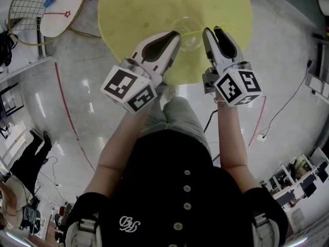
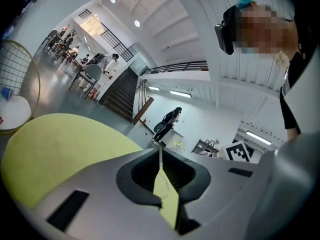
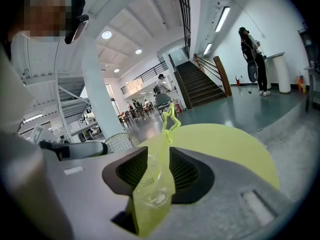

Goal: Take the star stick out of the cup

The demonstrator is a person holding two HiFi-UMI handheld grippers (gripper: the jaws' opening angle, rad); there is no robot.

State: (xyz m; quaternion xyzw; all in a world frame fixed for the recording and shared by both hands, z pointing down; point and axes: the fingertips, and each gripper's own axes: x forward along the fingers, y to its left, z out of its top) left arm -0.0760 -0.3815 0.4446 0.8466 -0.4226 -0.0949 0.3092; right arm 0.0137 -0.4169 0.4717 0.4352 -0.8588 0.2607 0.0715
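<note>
A clear plastic cup (image 1: 187,32) stands on the round yellow table (image 1: 133,14), between my two grippers. The left gripper (image 1: 176,34) is at the cup's left rim. In the left gripper view its jaws (image 2: 160,159) meet at the tips, with clear cup wall showing in the slit. The right gripper (image 1: 213,32) is at the cup's right side with its jaws apart. In the right gripper view the cup (image 3: 150,189) shows through the gap of the right gripper (image 3: 159,149). The yellow-green star stick (image 3: 170,116) rises past the tips, untouched.
A small white round table (image 1: 61,9) at the far left carries a red star stick (image 1: 66,14) and a blue cup (image 1: 49,1), with a wire grid beside it. Red cable runs across the shiny floor. A person stands far off (image 3: 250,59).
</note>
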